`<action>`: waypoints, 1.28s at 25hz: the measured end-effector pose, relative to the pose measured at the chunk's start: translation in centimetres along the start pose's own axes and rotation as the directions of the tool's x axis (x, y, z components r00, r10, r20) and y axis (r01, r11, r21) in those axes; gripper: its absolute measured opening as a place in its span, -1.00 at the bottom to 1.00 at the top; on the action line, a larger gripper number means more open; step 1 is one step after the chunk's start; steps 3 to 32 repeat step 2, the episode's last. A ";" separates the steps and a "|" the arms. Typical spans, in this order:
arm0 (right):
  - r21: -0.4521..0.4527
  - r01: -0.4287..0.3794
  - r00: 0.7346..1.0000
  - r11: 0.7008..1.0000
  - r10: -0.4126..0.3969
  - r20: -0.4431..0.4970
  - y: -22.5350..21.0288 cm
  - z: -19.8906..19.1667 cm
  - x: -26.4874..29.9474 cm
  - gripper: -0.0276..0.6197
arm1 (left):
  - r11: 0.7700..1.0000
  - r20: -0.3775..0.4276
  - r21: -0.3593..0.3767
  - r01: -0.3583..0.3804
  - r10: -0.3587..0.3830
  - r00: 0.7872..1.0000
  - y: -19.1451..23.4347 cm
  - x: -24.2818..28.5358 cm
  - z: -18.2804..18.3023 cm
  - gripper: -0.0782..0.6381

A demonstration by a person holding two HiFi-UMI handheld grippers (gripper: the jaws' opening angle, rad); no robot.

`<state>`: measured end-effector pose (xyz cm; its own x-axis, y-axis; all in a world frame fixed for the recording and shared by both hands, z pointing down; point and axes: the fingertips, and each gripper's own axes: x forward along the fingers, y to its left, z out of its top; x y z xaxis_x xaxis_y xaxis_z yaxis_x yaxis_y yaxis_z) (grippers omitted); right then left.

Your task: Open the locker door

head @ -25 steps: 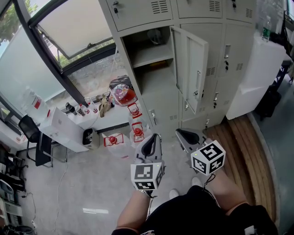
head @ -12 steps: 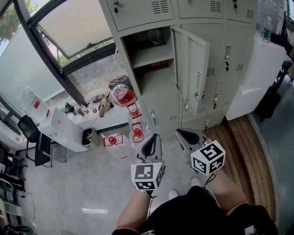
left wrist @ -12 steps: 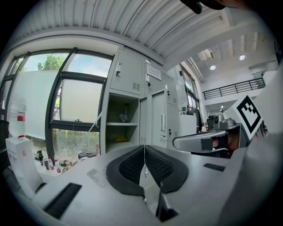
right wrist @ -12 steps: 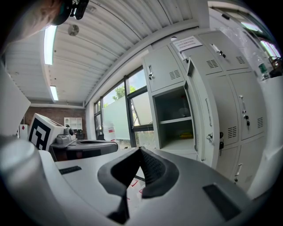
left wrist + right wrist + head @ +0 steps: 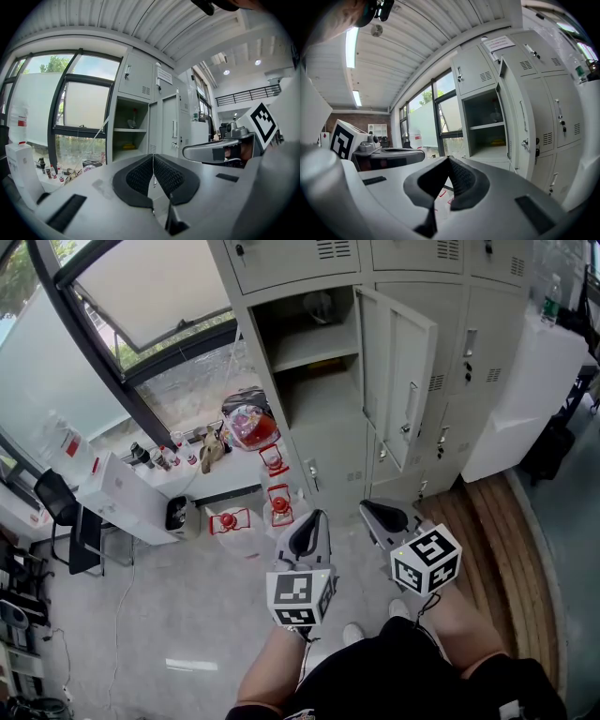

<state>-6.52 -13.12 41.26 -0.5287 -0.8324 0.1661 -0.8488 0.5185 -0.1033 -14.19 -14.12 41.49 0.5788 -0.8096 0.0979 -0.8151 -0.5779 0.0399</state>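
The locker door (image 5: 398,381) stood swung wide open at about one o'clock from the person, well ahead of both tools. Nearest, the left hand-held gripper (image 5: 314,523) and the right hand-held gripper (image 5: 375,514) were held side by side, each with its jaws pressed together and nothing between them. Beyond the left one, at eleven o'clock, small red containers (image 5: 279,505) sat on the floor (image 5: 169,615). Farther off, at twelve o'clock, the grey lockers (image 5: 328,465) showed an open compartment (image 5: 314,381) with a shelf (image 5: 314,348), the door hanging at its right edge.
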 end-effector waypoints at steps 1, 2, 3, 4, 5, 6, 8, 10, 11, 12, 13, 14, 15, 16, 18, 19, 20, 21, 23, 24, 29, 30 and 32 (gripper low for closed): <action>0.000 -0.002 1.000 1.000 0.002 -0.001 0.0 0.0 0.1 -0.75 | 1.000 -0.001 0.001 -0.001 0.001 1.000 0.1 0.0 0.0 -0.73; 0.000 -0.003 1.000 1.000 0.003 -0.003 0.0 -0.1 0.3 -0.75 | 1.000 -0.001 0.001 -0.002 0.002 1.000 0.3 0.1 -0.1 -0.73; 0.000 -0.003 1.000 1.000 0.003 -0.003 0.0 -0.1 0.3 -0.75 | 1.000 -0.001 0.001 -0.002 0.002 1.000 0.3 0.1 -0.1 -0.73; 0.000 -0.003 1.000 1.000 0.003 -0.003 0.0 -0.1 0.3 -0.75 | 1.000 -0.001 0.001 -0.002 0.002 1.000 0.3 0.1 -0.1 -0.73; 0.000 -0.003 1.000 1.000 0.003 -0.003 0.0 -0.1 0.3 -0.75 | 1.000 -0.001 0.001 -0.002 0.002 1.000 0.3 0.1 -0.1 -0.73; 0.000 -0.003 1.000 1.000 0.003 -0.003 0.0 -0.1 0.3 -0.75 | 1.000 -0.001 0.001 -0.002 0.002 1.000 0.3 0.1 -0.1 -0.73; 0.000 -0.003 1.000 1.000 0.003 -0.003 0.0 -0.1 0.3 -0.75 | 1.000 -0.001 0.001 -0.002 0.002 1.000 0.3 0.1 -0.1 -0.73; 0.000 -0.003 1.000 1.000 0.003 -0.003 0.0 -0.1 0.3 -0.75 | 1.000 -0.001 0.001 -0.002 0.002 1.000 0.3 0.1 -0.1 -0.73; 0.000 -0.003 1.000 1.000 0.003 -0.003 0.0 -0.1 0.3 -0.75 | 1.000 -0.001 0.001 -0.002 0.002 1.000 0.3 0.1 -0.1 -0.73; 0.000 -0.003 1.000 1.000 0.003 -0.003 0.0 -0.1 0.3 -0.75 | 1.000 -0.001 0.001 -0.002 0.002 1.000 0.3 0.1 -0.1 -0.73; 0.000 -0.003 1.000 1.000 0.003 -0.003 0.0 -0.1 0.3 -0.75 | 1.000 -0.001 0.001 -0.002 0.002 1.000 0.3 0.1 -0.1 -0.73; 0.000 -0.003 1.000 1.000 0.003 -0.003 0.0 -0.1 0.3 -0.75 | 1.000 -0.001 0.001 -0.002 0.002 1.000 0.3 0.1 -0.1 -0.73; 0.000 -0.003 1.000 1.000 0.003 -0.003 0.0 -0.1 0.3 -0.75 | 1.000 -0.001 0.001 -0.002 0.002 1.000 0.3 0.1 -0.1 -0.73; 0.000 -0.003 1.000 1.000 0.003 -0.003 0.0 -0.1 0.3 -0.75 | 1.000 -0.001 0.001 -0.002 0.002 1.000 0.3 0.1 -0.1 -0.73; 0.000 -0.003 1.000 1.000 0.003 -0.003 0.0 -0.1 0.3 -0.75 | 1.000 -0.001 0.001 -0.002 0.002 1.000 0.3 0.1 -0.1 -0.73; 0.000 -0.003 1.000 1.000 0.003 -0.003 0.0 -0.1 0.3 -0.75 | 1.000 -0.001 0.001 -0.002 0.002 1.000 0.3 0.1 -0.1 -0.73; 0.000 -0.003 1.000 1.000 0.003 -0.003 0.0 -0.1 0.3 -0.75 | 1.000 -0.001 0.001 -0.002 0.002 1.000 0.3 0.1 -0.1 -0.73; 0.000 -0.003 1.000 1.000 0.003 -0.003 0.0 -0.1 0.3 -0.75 | 1.000 -0.001 0.001 -0.002 0.002 1.000 0.3 0.1 -0.1 -0.73; 0.000 -0.003 1.000 1.000 0.003 -0.003 0.0 -0.1 0.3 -0.75 | 1.000 -0.001 0.001 -0.002 0.002 1.000 0.3 0.1 -0.1 -0.73; 0.000 -0.003 1.000 1.000 0.003 -0.003 0.0 -0.1 0.3 -0.75 | 1.000 -0.001 0.001 -0.002 0.002 1.000 0.3 0.1 -0.1 -0.73; 0.000 -0.003 1.000 1.000 0.003 -0.003 0.0 -0.1 0.3 -0.75 | 1.000 -0.001 0.001 -0.002 0.002 1.000 0.3 0.1 -0.1 -0.73; 0.000 -0.003 1.000 1.000 0.003 -0.003 0.0 -0.1 0.3 -0.75 | 1.000 -0.001 0.001 -0.002 0.002 1.000 0.3 0.1 -0.1 -0.73; 0.000 -0.003 1.000 1.000 0.003 -0.003 0.0 -0.1 0.3 -0.75 | 1.000 -0.001 0.001 -0.002 0.002 1.000 0.3 0.1 -0.1 -0.73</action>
